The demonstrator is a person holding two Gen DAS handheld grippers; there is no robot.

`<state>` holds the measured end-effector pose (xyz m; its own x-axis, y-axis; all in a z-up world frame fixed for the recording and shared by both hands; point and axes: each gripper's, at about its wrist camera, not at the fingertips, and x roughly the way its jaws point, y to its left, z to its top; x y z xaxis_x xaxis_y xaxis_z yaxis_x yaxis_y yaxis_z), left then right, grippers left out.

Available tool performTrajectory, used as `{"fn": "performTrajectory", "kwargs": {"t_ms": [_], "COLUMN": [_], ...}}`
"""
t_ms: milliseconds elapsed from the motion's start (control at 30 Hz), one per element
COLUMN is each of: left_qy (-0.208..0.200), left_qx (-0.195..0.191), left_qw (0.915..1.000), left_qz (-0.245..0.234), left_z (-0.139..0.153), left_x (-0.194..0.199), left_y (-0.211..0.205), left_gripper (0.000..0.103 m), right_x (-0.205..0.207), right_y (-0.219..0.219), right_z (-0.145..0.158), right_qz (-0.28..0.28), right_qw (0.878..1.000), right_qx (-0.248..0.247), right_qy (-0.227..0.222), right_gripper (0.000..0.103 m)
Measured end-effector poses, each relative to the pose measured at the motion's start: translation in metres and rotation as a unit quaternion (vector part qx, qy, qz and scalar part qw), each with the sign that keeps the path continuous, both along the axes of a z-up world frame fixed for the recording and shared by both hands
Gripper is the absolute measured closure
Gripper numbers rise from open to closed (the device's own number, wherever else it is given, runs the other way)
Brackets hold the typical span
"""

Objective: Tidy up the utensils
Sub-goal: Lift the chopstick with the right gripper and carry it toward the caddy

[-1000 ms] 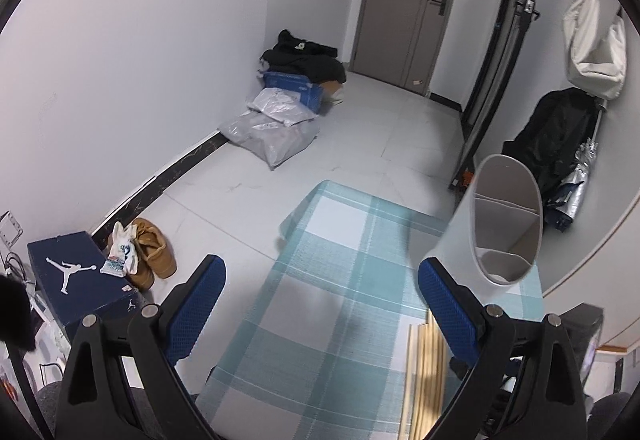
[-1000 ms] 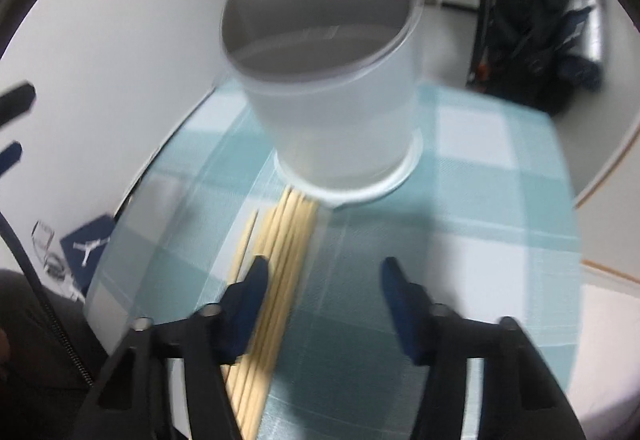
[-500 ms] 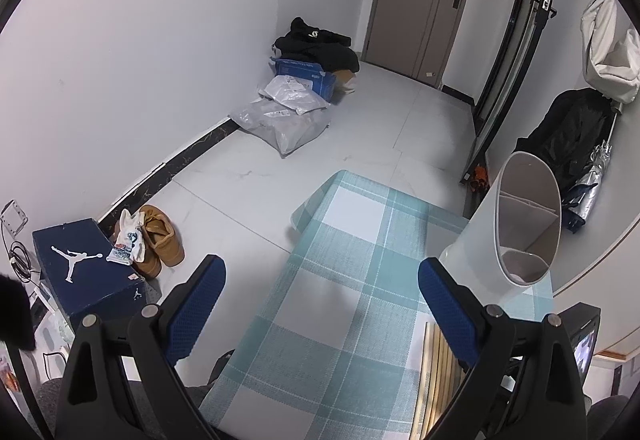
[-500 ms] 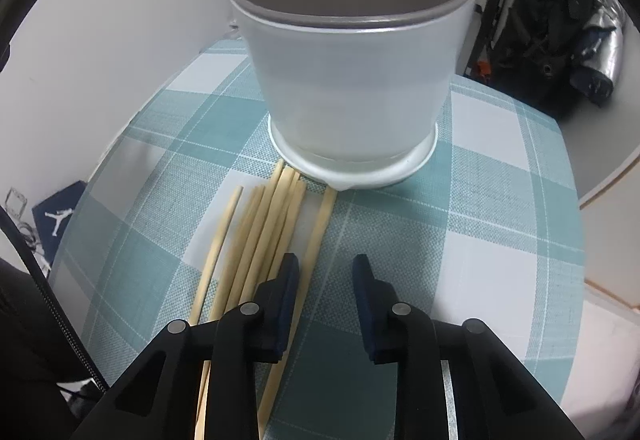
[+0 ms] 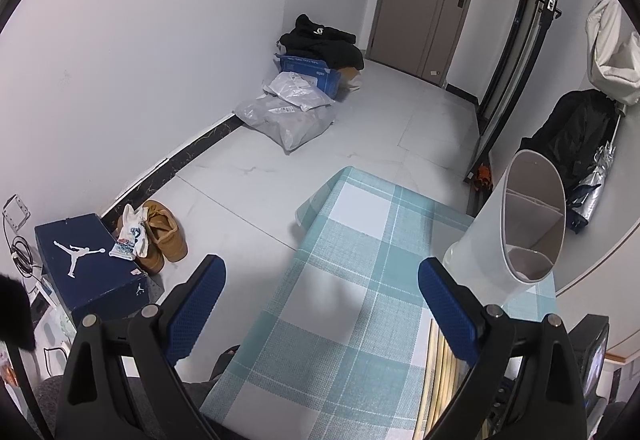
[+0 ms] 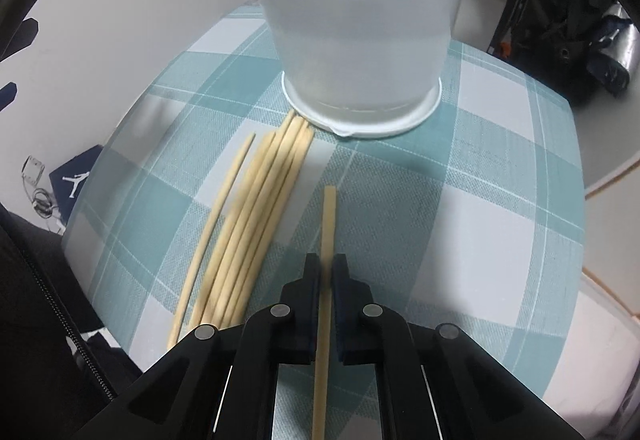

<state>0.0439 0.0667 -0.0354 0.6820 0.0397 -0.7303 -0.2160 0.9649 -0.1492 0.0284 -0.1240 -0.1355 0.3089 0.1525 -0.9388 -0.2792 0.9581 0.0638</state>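
My right gripper [image 6: 327, 267] is shut on a single wooden chopstick [image 6: 329, 216], which points forward toward the white utensil holder [image 6: 356, 40]. Several more chopsticks [image 6: 256, 216] lie in a bundle on the checked tablecloth to the left of it, their tips near the holder's base. The holder has divided compartments and looks empty. My left gripper [image 5: 320, 300] is open and empty, held above the left part of the table; the holder [image 5: 520, 232] is to its right and chopstick ends [image 5: 440, 368] show behind its right finger.
The table has a teal and white checked cloth [image 6: 480, 208]. On the floor to the left are a blue shoebox [image 5: 88, 264], brown shoes [image 5: 160, 236] and bags [image 5: 292, 112] by the wall. Coats [image 5: 572, 136] hang at the right.
My right gripper has closed from wide open onto one chopstick and drawn it apart from the bundle. The left gripper has drifted slightly and stays open.
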Motion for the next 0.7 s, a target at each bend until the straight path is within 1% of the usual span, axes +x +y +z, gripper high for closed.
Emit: {"fn": "performTrajectory", "kwargs": {"t_ms": [67,133,200,267,300,367,400,433,533,600,700], "left_qy": [0.005,0.009,0.017,0.034,0.051,0.075,0.087,0.099,0.122,0.139,0.179], "left_qx": [0.006,0.009,0.009,-0.001,-0.006,-0.002,0.000,-0.002,0.000,0.009,0.007], "left_qw": [1.0000,0.9999,0.9998,0.9992,0.9980,0.9956,0.9937,0.9914,0.9850,0.9810,0.9711], "left_qz": [0.000,0.000,-0.005,-0.022,-0.036,-0.056,-0.070,-0.086,-0.122,-0.136,-0.158], "left_z": [-0.002,-0.006,-0.012,-0.020,-0.027,-0.037,-0.042,-0.046,-0.054,-0.059,-0.072], "left_x": [0.000,0.001,0.003,0.005,0.008,0.010,0.012,0.012,0.013,0.015,0.022], "left_y": [0.000,0.002,0.001,0.000,-0.002,-0.009,-0.014,-0.020,-0.037,-0.046,-0.059], "left_gripper": [0.008,0.008,0.008,0.008,0.008,0.008,0.008,0.008,0.008,0.008,0.008], "right_x": [0.004,0.011,0.017,0.021,0.024,0.028,0.029,0.032,0.041,0.047,0.049], "right_y": [0.004,0.009,0.012,0.013,0.013,0.013,0.012,0.009,-0.007,-0.019,-0.039], "right_z": [-0.002,-0.003,-0.001,-0.002,-0.002,-0.002,-0.002,-0.003,-0.003,-0.001,0.007], "right_qz": [0.009,0.020,0.025,0.022,0.023,0.025,0.023,0.018,-0.017,-0.040,-0.073], "right_qw": [1.000,1.000,0.999,0.999,0.999,0.999,0.999,0.999,0.997,0.992,0.983], "right_qx": [-0.005,-0.013,-0.015,-0.009,-0.004,0.005,0.012,0.023,0.075,0.115,0.170], "right_qy": [-0.003,-0.009,-0.019,-0.023,-0.026,-0.027,-0.027,-0.026,-0.014,-0.013,-0.014], "right_gripper": [0.096,0.092,0.092,0.092,0.092,0.092,0.095,0.097,0.097,0.097,0.097]}}
